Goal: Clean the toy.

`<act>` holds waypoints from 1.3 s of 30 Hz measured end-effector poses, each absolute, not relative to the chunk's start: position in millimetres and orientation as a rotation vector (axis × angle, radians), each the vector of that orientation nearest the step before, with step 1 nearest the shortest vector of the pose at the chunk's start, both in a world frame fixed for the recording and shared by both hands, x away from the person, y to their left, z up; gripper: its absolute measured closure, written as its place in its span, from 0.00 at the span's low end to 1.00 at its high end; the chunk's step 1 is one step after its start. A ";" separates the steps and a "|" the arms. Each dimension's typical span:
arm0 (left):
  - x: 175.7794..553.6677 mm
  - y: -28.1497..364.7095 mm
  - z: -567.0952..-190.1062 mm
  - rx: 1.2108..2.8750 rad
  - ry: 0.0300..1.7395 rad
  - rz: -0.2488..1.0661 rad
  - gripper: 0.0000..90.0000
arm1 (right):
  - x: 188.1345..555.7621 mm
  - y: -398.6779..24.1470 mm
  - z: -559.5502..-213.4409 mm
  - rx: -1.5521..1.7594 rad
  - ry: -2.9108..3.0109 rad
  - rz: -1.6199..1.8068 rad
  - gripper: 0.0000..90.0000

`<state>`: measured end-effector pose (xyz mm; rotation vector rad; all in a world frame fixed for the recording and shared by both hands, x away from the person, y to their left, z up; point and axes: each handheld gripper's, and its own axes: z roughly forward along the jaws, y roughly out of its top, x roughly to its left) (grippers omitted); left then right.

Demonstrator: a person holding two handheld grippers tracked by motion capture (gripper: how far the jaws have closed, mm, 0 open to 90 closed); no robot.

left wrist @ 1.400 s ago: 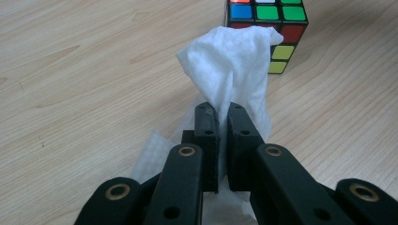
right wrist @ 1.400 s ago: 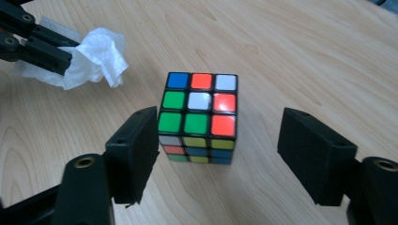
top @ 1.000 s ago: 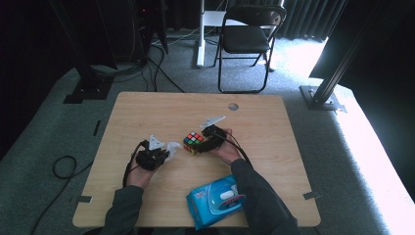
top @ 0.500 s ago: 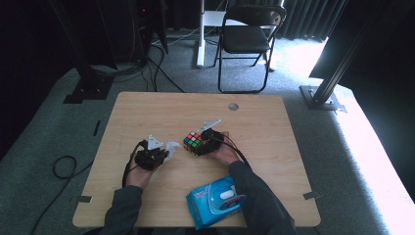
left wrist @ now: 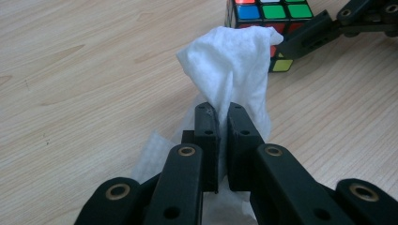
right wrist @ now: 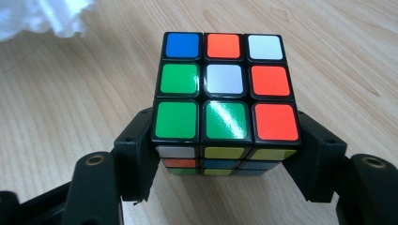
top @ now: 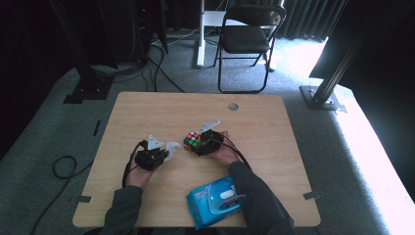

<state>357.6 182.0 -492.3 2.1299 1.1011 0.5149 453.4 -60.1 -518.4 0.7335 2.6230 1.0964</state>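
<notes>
A scrambled puzzle cube sits on the wooden table near its middle. My right gripper has just been closing its jaws, and they now touch the cube on both sides, low down. The cube's top face shows green, orange, white and blue squares. My left gripper lies to the left of the cube, shut on a crumpled white wipe. In the left gripper view the wipe stands up from the pinched jaws of the left gripper, with the cube just beyond it.
A blue pack of wipes lies at the table's near edge under the right forearm. A round cable hole is at the table's far side. A black folding chair and stand legs are on the floor beyond.
Both hands stay where they were. The right gripper's jaws have drawn in against the cube. The left gripper keeps hold of the wipe.
</notes>
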 end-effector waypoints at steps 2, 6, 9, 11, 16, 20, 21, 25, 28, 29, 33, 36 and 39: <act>357.8 182.7 -491.9 2.125 1.100 0.511 0.95 | 450.7 -60.4 -515.8 0.722 2.609 1.117 0.38; 358.5 184.1 -490.7 2.111 1.101 0.504 0.95 | 447.5 -63.7 -511.8 0.702 2.594 1.170 0.38; 359.2 186.3 -489.2 2.102 1.102 0.498 0.95 | 444.9 -64.8 -509.5 0.683 2.600 1.177 0.38; 359.8 187.4 -489.4 2.094 1.105 0.493 0.95 | 441.3 -64.5 -506.4 0.668 2.601 1.170 0.38; 360.8 188.8 -489.6 2.084 1.112 0.486 0.95 | 436.3 -64.1 -503.2 0.655 2.607 1.163 0.38; 360.1 189.7 -483.9 2.045 1.096 0.471 0.95 | 433.4 -67.7 -502.5 0.687 2.599 1.185 0.38; 360.1 189.7 -483.9 2.045 1.096 0.471 0.95 | 433.5 -68.5 -502.6 0.695 2.595 1.193 0.38; 357.6 185.8 -474.8 2.042 1.067 0.496 0.95 | 434.5 -71.1 -503.2 0.706 2.580 1.222 0.38; 358.2 182.5 -470.1 2.036 1.052 0.497 0.95 | 433.2 -70.7 -504.2 0.693 2.566 1.218 0.38; 358.6 181.9 -469.2 2.032 1.048 0.495 0.95 | 430.4 -69.3 -503.8 0.670 2.552 1.215 0.38; 360.0 178.2 -466.7 2.032 1.036 0.495 0.95 | 429.8 -68.5 -504.2 0.651 2.545 1.221 0.38; 361.6 175.3 -464.7 2.033 1.024 0.492 0.95 | 429.9 -68.4 -505.3 0.653 2.545 1.205 0.38; 364.1 172.2 -462.5 2.031 1.016 0.488 0.95 | 429.6 -68.4 -505.4 0.654 2.534 1.202 0.38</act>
